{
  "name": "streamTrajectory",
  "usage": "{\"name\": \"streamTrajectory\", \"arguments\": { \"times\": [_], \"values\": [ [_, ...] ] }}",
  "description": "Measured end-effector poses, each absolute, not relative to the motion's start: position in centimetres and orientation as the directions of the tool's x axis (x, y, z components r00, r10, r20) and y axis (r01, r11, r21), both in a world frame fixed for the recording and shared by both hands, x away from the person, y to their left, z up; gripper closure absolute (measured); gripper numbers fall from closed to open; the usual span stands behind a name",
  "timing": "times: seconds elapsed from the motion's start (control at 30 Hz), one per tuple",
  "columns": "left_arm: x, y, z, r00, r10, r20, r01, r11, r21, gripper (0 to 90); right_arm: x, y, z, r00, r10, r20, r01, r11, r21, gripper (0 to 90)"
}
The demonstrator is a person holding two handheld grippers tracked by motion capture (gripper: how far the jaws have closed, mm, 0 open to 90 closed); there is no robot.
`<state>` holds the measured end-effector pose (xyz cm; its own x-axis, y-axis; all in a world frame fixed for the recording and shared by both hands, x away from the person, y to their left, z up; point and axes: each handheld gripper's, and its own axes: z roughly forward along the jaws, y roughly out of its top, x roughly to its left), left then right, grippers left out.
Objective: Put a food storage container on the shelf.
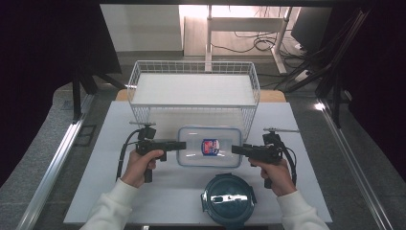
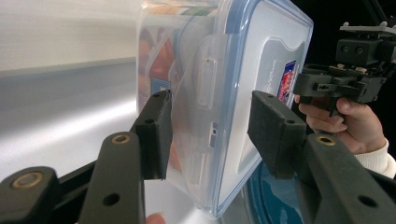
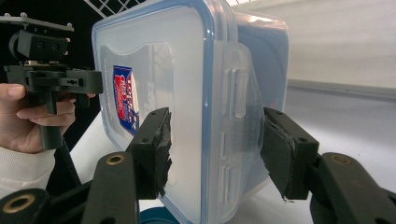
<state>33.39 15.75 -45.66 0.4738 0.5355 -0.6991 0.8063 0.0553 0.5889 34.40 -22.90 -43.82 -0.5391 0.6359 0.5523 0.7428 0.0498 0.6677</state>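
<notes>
Step in hand, as judged: a two-gripper lift of the clear rectangular plastic container with a blue-sealed clip lid (image 1: 209, 146), probably toward the white wire basket (image 1: 193, 91) at the far edge of the white worktop (image 1: 105, 172).

Position: the container is at the middle of the worktop, between the basket and the round dark blue lidded container (image 1: 228, 199) at the near edge. Whether it is clear of the surface cannot be told from the high view.

Grip state: the left gripper (image 2: 210, 128) pinches the container's left end, one pad on the base side and one on the lid. The right gripper (image 3: 215, 149) pinches the opposite end across the side latch in the same manner. Both sets of jaws press on plastic; neither is spread free.

Procedure:
- Keep both grippers at one height so that the lid stays level and the contents do not slide.
- Maintain steady clamping; the smooth plastic is likely to slip if either grip eases.
- Move both hands together, holding their separation constant.
- Raise the container above the basket rim before advancing, and avoid the round container.
</notes>
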Motion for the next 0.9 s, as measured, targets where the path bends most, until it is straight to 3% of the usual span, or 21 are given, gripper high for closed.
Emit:
{"name": "streamTrajectory", "arguments": {
  "times": [0.9],
  "values": [
    [32.1,16.5,-40.8,0.534,0.546,-0.645,0.743,0.062,0.667,50.7,33.0,-22.2,-39.1,-0.614,0.621,0.487,0.657,0.061,0.751,44.9]
  ]
}}
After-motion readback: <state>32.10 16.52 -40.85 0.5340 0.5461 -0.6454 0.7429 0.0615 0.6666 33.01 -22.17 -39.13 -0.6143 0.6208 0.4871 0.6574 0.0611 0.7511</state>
